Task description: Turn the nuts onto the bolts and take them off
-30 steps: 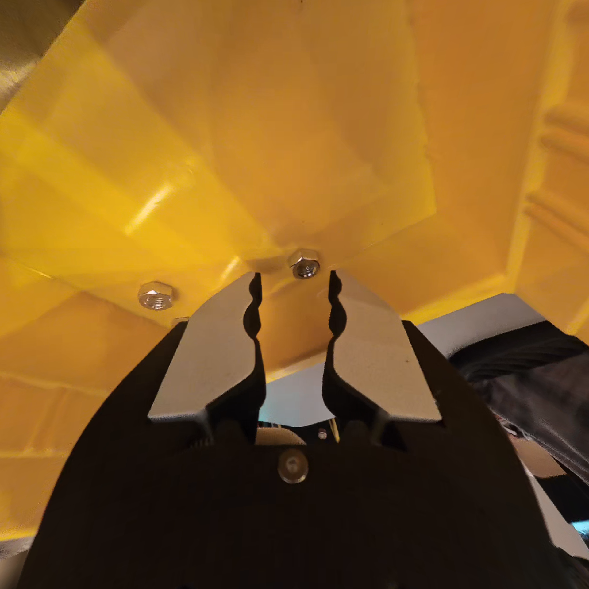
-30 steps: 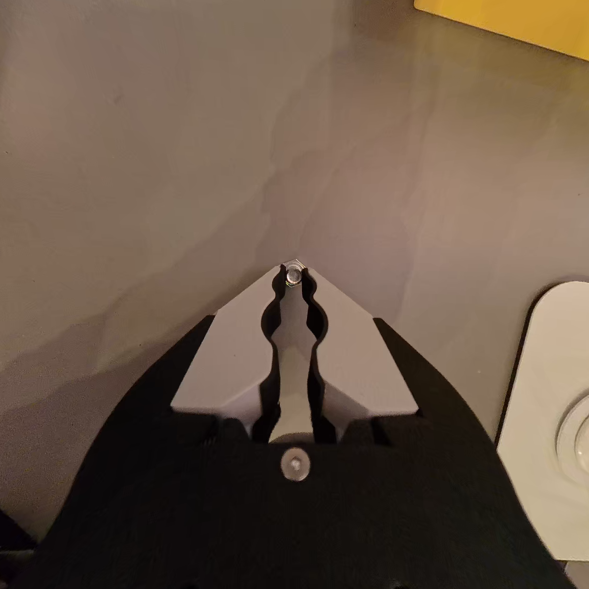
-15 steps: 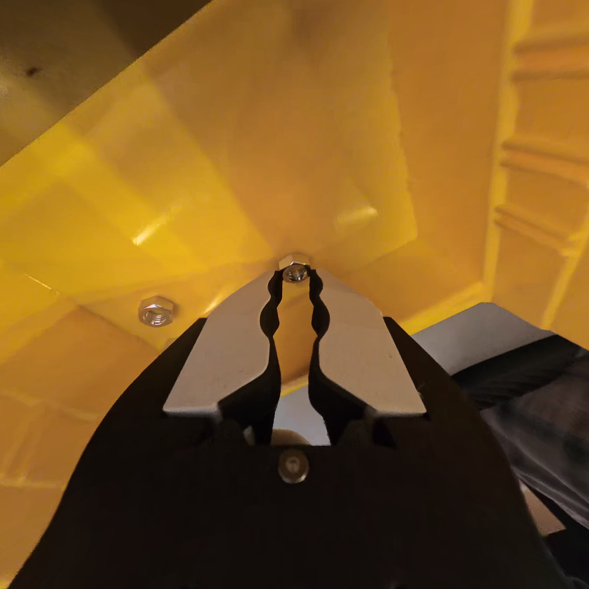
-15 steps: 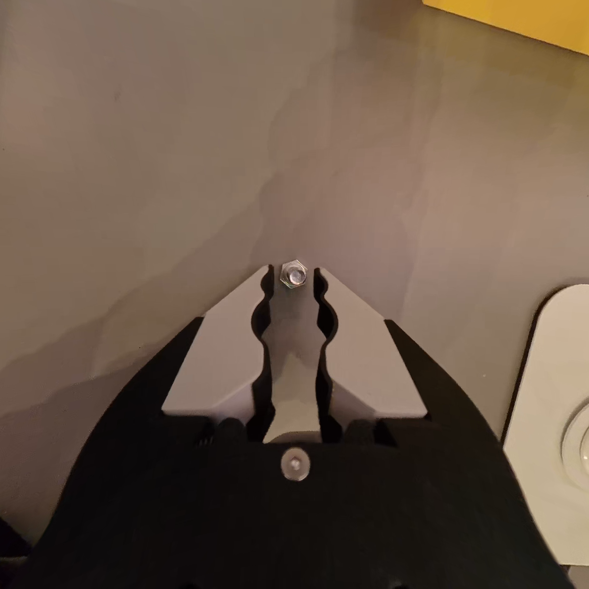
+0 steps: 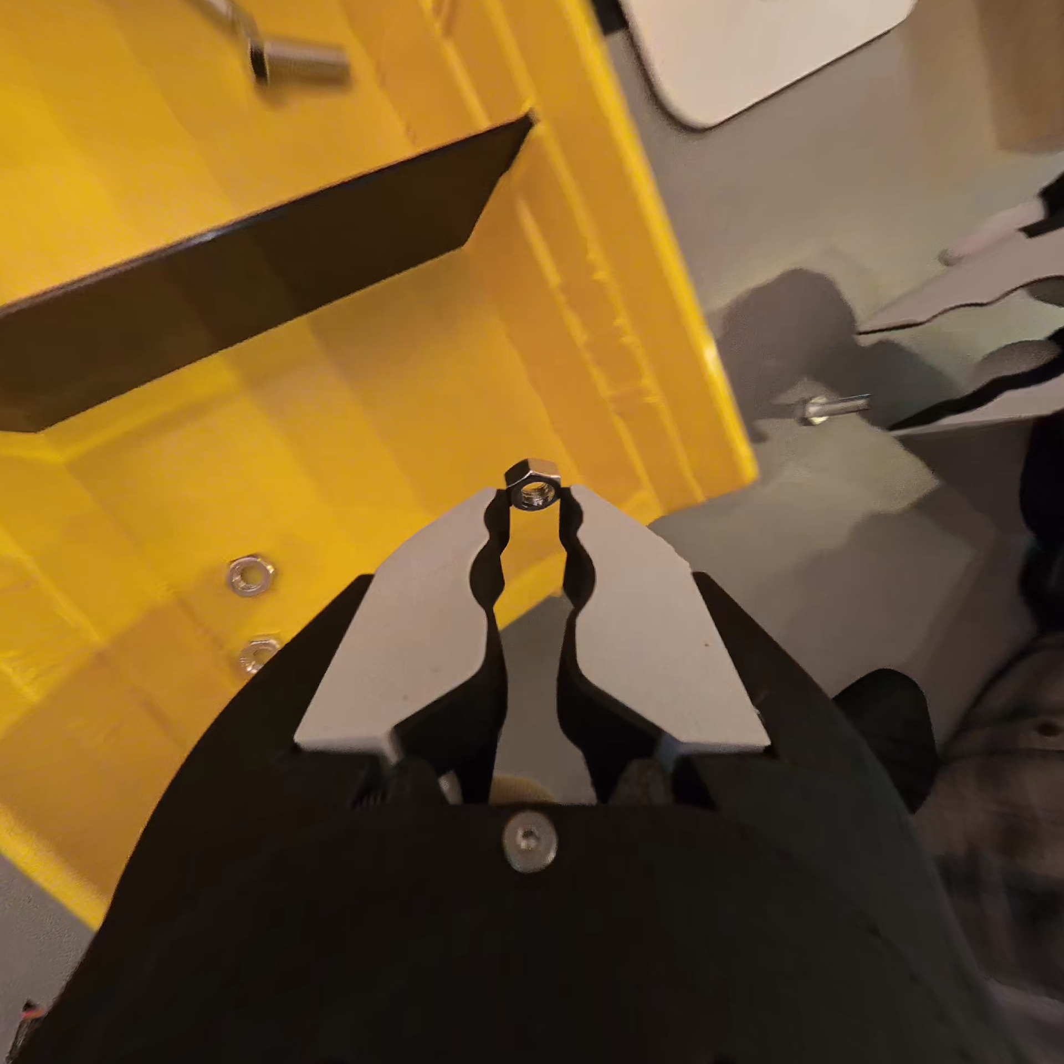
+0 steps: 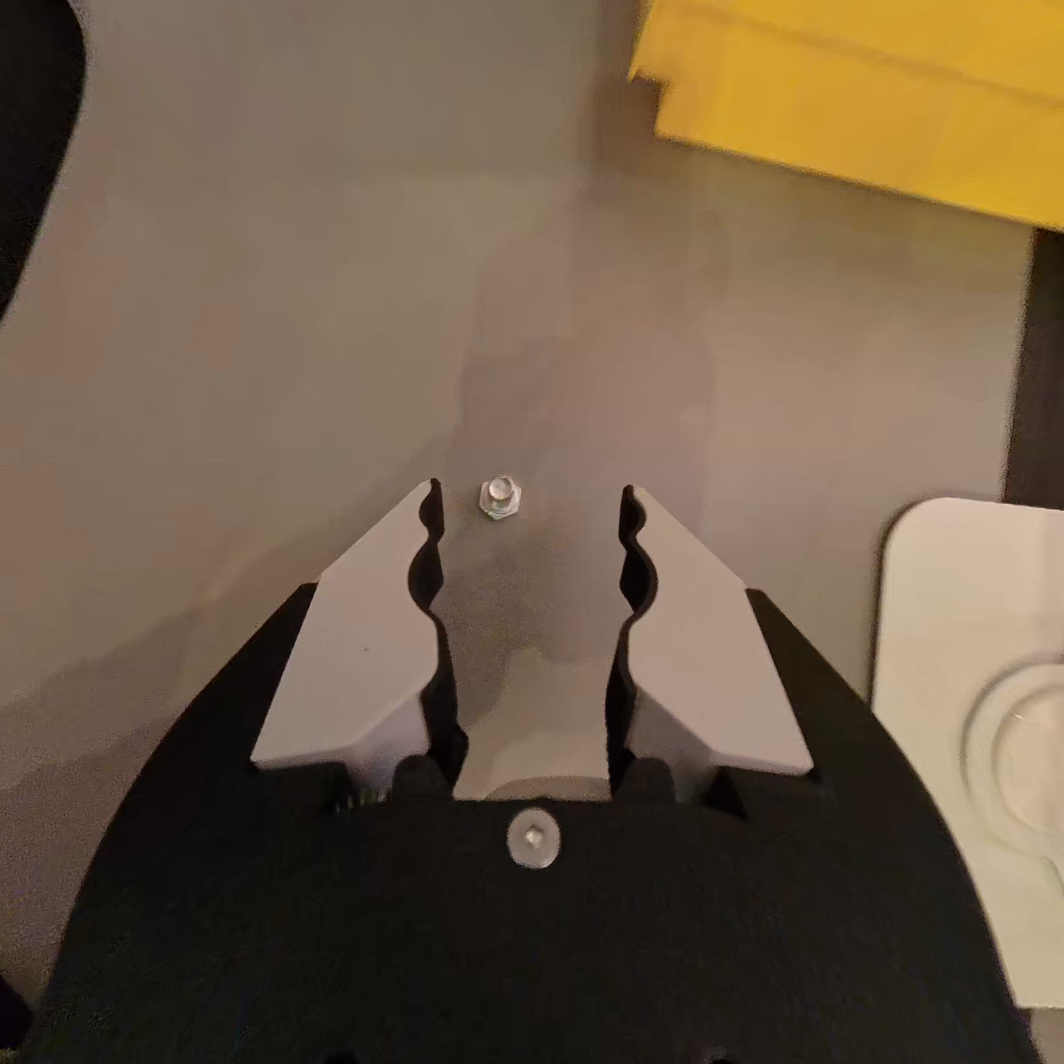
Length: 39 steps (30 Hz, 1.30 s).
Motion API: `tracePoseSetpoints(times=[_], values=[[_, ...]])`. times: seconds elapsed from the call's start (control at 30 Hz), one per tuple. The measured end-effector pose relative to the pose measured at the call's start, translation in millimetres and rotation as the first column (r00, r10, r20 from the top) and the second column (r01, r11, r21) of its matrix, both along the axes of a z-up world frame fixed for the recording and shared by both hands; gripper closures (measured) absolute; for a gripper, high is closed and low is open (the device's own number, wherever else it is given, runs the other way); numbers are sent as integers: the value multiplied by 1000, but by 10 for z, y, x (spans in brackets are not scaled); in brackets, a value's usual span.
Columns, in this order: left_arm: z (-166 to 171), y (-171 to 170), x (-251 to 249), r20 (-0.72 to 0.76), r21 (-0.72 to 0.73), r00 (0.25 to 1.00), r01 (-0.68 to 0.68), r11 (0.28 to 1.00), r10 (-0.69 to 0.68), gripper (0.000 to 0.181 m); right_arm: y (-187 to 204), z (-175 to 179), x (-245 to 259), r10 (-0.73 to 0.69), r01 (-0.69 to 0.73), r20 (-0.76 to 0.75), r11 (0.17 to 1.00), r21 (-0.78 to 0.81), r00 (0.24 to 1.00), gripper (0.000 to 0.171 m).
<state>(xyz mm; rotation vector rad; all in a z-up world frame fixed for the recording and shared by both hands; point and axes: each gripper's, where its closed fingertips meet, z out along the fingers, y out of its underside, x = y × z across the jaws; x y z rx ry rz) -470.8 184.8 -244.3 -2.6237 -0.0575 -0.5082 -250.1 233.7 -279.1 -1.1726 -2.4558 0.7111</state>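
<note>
Motion smear and cropped edges hide plenty here.

In the left wrist view, the bolt [image 5: 296, 57] at upper left is blurred, a second one above it cut by the top edge; the lower loose nut [image 5: 259, 653] sits half behind the left gripper [image 5: 532, 489]. Far right, the right gripper [image 5: 979, 345] is smeared and cropped. In the right wrist view, the white plate [image 6: 950, 604] runs off the right edge.
</note>
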Motion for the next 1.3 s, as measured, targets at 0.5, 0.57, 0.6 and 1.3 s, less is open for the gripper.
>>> tracePoseSetpoints(times=[0.5,0.57,0.6,1.3], values=[[1218,-178,1816,227,585,870,238,776,-438,164,-720,1543,-475,127,-89,-780,992,92,612,127],[1246,-213,1860,239,609,856,236,757,-458,164,-739,1607,-458,174,-68,-811,984,165,559,134],[1265,-237,1887,254,620,843,234,749,-474,164,-750,1621,-448,195,-65,-816,979,191,544,138],[1118,-371,1998,265,663,753,311,681,-603,164,-910,1532,-306,206,-221,-754,972,82,624,155]])
